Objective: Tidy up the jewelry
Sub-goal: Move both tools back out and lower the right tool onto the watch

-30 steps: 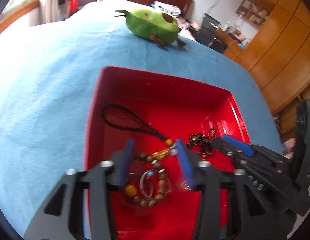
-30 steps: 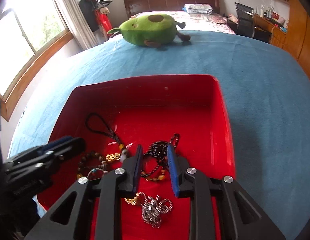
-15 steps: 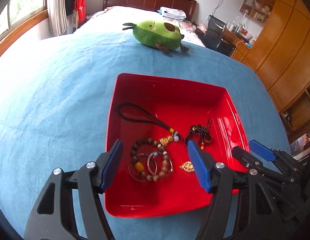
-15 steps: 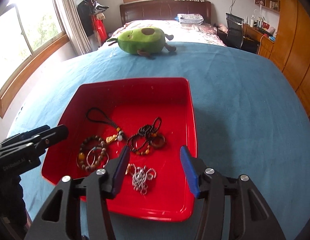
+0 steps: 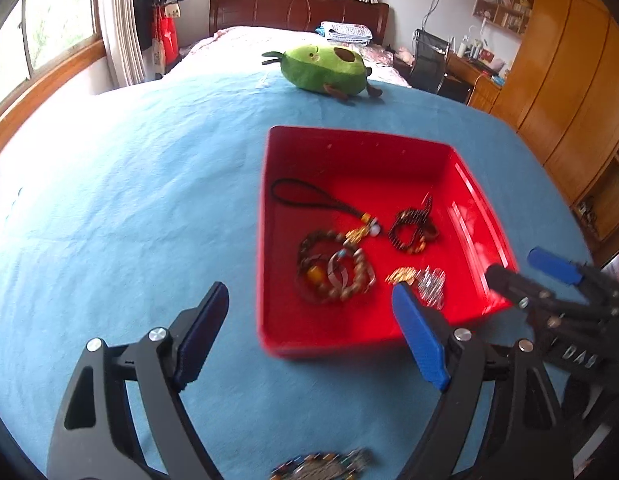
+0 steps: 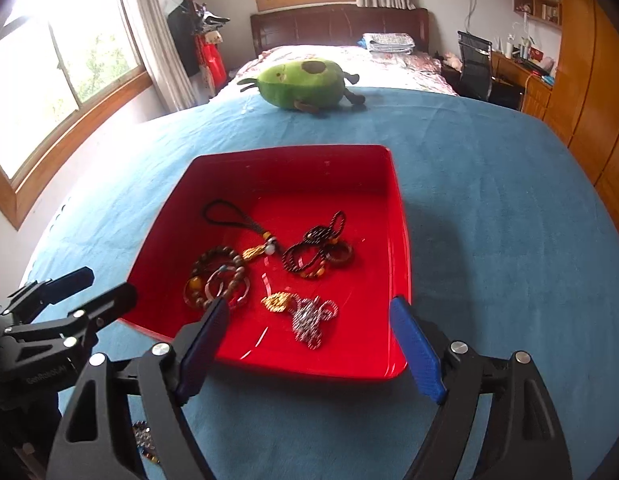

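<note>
A red tray sits on a blue cloth. In it lie a brown bead bracelet with metal rings, a black cord charm with a gold piece, a dark braided cord bracelet and a gold and silver chain. My left gripper is open and empty, held back from the tray's near left corner. My right gripper is open and empty over the tray's near edge. A multicoloured beaded piece lies on the cloth just below the left gripper.
A green avocado plush toy lies at the far edge of the blue cloth. A bed, a window at the left and wooden wardrobes at the right stand beyond. The right gripper shows at the tray's right in the left view.
Both grippers have opened wide and pulled back and up from inside the tray. The jewelry they were over now lies in the tray.
</note>
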{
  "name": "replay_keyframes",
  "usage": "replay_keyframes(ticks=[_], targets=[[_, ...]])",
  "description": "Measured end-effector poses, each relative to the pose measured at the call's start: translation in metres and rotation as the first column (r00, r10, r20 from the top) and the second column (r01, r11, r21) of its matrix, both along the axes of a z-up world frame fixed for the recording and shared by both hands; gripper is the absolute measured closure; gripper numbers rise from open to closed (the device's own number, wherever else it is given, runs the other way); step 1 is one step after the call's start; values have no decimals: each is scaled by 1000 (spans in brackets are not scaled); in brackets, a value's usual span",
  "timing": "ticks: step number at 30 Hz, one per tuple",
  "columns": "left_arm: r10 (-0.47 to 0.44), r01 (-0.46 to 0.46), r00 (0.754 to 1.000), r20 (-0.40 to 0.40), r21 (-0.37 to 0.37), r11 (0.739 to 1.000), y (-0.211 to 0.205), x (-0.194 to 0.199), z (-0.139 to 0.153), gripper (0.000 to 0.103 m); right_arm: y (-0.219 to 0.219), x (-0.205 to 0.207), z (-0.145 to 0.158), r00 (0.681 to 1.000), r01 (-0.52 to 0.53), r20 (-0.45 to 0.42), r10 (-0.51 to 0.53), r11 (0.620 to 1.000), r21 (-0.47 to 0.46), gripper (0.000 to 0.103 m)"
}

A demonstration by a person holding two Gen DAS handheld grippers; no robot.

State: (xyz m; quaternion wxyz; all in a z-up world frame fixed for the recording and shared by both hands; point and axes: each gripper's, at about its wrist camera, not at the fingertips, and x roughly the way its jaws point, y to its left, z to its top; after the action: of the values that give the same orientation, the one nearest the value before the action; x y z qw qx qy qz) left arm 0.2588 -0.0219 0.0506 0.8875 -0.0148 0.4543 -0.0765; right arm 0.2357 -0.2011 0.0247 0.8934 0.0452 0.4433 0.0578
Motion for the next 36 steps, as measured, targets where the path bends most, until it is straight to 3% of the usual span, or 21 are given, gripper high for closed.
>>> replay_keyframes(ticks=[6,12,14,15,20,26,36], targets=[[17,-17,1000,-8,4,1000,32,-33,-6,20,14,-32,-3,998,-58,13,58,998,-2,25],[26,-26,1000,-12,8,1000,58,-67,-20,20,29,-64,-23,986,-161,-33,164,983,92,49],[27,-27,999,-20,2,1000,65,-77,-28,20,36,-71,-31,979,-191,-52,198,974,120,64],[25,-25,999,-22,1,1000,67,-82,-31,20,42,-75,-37,974,-208,-64,218,969,133,66],[44,-44,999,-27,-4,999,76,-99,-45,20,67,-86,-59,951,-269,-111,290,948,167,72],[26,-27,998,-58,-16,1000,72,-109,-61,20,83,-87,-79,944,-270,-148,294,948,166,78],[51,-54,993,-104,-25,998,87,-116,-80,20,88,-100,-89,936,-273,-171,307,942,194,84]])
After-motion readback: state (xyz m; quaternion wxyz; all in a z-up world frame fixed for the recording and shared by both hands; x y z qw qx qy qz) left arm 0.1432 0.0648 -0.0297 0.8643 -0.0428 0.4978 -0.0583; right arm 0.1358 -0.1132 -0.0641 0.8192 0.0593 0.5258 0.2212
